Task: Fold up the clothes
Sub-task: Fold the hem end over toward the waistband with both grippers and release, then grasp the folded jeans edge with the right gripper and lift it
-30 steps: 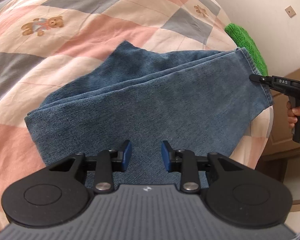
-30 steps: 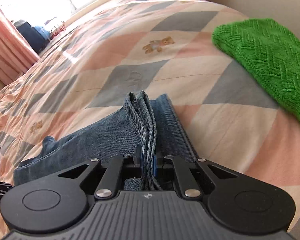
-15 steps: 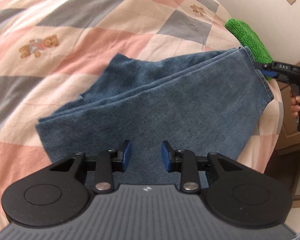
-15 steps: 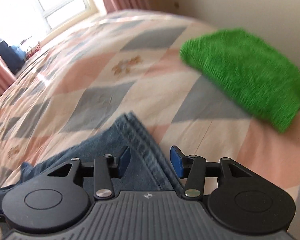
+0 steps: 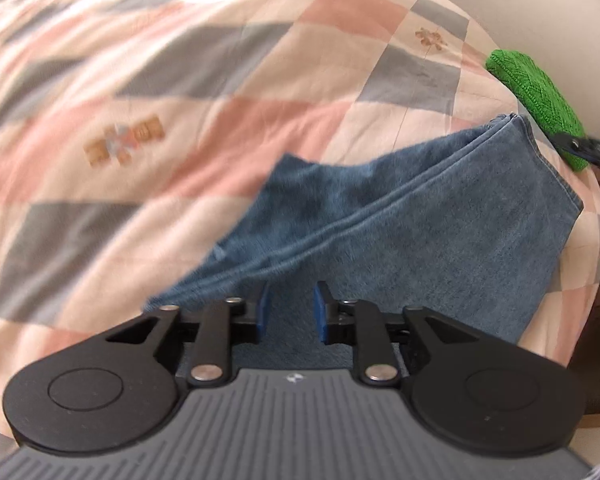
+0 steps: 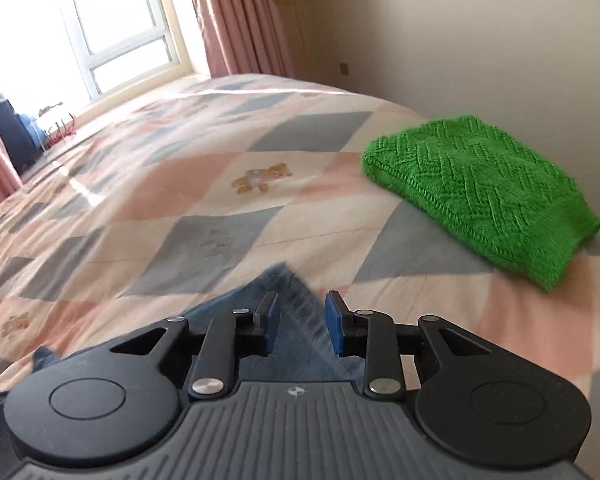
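Left gripper (image 5: pixel 288 312) is hovering over the folded jeans (image 5: pixel 420 220), blue pads spread apart, nothing between them. The denim is lying directly under and ahead of this claw, stretching away up and to its right, where the stacked hem edges are ending near the bed's edge. Past that far end, a green knit sweater (image 5: pixel 536 96) is sitting folded on the checked bedspread (image 5: pixel 180 80).

Right gripper (image 6: pixel 300 320) is also spread wide, gripping nothing. A blurred corner of the jeans (image 6: pixel 288 304) is showing between and just ahead of its pads; contact cannot be told. The green knit sweater (image 6: pixel 480 192) is lying ahead and to this claw's right, well apart from the denim, with bedspread (image 6: pixel 180 200) running off ahead-left toward a window (image 6: pixel 100 28) and pink curtains (image 6: pixel 236 16).
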Tool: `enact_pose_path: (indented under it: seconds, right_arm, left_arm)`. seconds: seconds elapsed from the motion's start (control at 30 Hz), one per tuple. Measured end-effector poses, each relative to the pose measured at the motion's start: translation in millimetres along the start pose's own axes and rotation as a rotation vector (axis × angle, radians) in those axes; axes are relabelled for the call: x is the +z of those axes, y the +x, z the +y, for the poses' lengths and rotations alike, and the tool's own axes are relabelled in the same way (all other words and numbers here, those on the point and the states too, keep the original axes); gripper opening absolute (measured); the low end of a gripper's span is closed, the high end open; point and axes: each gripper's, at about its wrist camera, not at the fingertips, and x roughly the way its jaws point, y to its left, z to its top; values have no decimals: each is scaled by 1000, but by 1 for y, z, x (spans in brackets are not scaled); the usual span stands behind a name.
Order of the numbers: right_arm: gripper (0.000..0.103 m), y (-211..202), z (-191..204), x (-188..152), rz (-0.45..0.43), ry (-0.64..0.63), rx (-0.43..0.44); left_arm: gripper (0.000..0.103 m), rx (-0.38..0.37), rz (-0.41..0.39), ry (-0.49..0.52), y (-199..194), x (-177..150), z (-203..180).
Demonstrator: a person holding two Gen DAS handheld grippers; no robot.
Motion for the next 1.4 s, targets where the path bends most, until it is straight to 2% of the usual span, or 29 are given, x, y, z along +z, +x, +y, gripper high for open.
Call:
enact_pose_path:
  seconds: [0.1, 0.17, 0.2, 0.27, 0.33, 0.37, 0.43, 0.5, 0.6, 0.67, 0.7, 0.77, 0.83, 0.9, 0.93, 1.0, 1.03, 1.13, 1.23, 1.33, 1.4]
  right_arm:
    - [31, 3, 10, -33, 76, -24, -5]
    - [29, 12, 15, -55, 128, -49, -17]
    - [28, 21, 15, -64, 127, -62, -23]
    - [28, 26, 18, -69, 122, -60, -43]
    - [29, 25, 23, -67, 115, -48, -65]
    - [30, 17, 28, -66, 106, -47, -77]
    - [32, 1, 39, -65, 88, -42, -94]
    - [32, -23, 57, -72, 65, -10, -65]
    - [32, -56, 98, -96, 70, 51, 5]
    - [32, -72, 136, -119, 98, 59, 58]
    - [32, -79, 158, -132, 113, 48, 80]
    - [33, -89, 202, -156, 146, -14, 105]
    - [40, -96, 243, -177, 168, -117, 98]
    - [52, -101, 281, -196, 184, -234, 78]
    - [56, -103, 300, -208, 184, -311, 54]
    - [73, -107, 335, -236, 152, -529, -41]
    - [75, -106, 349, -249, 138, -630, -92]
    - [72, -92, 374, -283, 109, -876, -248]
    - [70, -72, 380, -300, 89, -972, -342]
    - [57, -55, 378, -307, 90, -1029, -388]
    - [49, -54, 373, -305, 101, -1018, -350]
  left_arm:
    - [19, 32, -5, 12, 2, -5, 9]
    - [12, 32, 3, 43, 16, -11, 21]
    - [6, 38, 8, 68, 26, -14, 27]
    - [4, 2, 32, 44, 43, -15, 43]
    - [3, -22, 47, -10, 39, -7, 54]
    - [3, -11, 31, -4, 30, -3, 55]
    - [7, 17, -13, 29, 8, 0, 60]
    - [9, 19, -18, 40, -9, 2, 73]
    - [14, -38, 40, 23, -18, -3, 95]
    - [31, -93, 76, 1, -16, -7, 104]
    - [33, -113, 95, -7, -14, -9, 107]
    - [34, -121, 121, -16, -6, -12, 108]
    - [34, -144, 133, -11, -2, -11, 107]
    - [35, -173, 142, 6, 0, -11, 105]
    - [37, -184, 145, 28, 0, -11, 104]
    - [43, -206, 162, 52, 2, -12, 102]
    - [46, -222, 176, 46, 4, -12, 104]
    - [53, -269, 212, -42, 15, -14, 113]
    - [55, -321, 230, -171, 32, -16, 123]
    - [51, -327, 237, -234, 50, -20, 127]
    - [34, -348, 227, -252, 53, -23, 129]
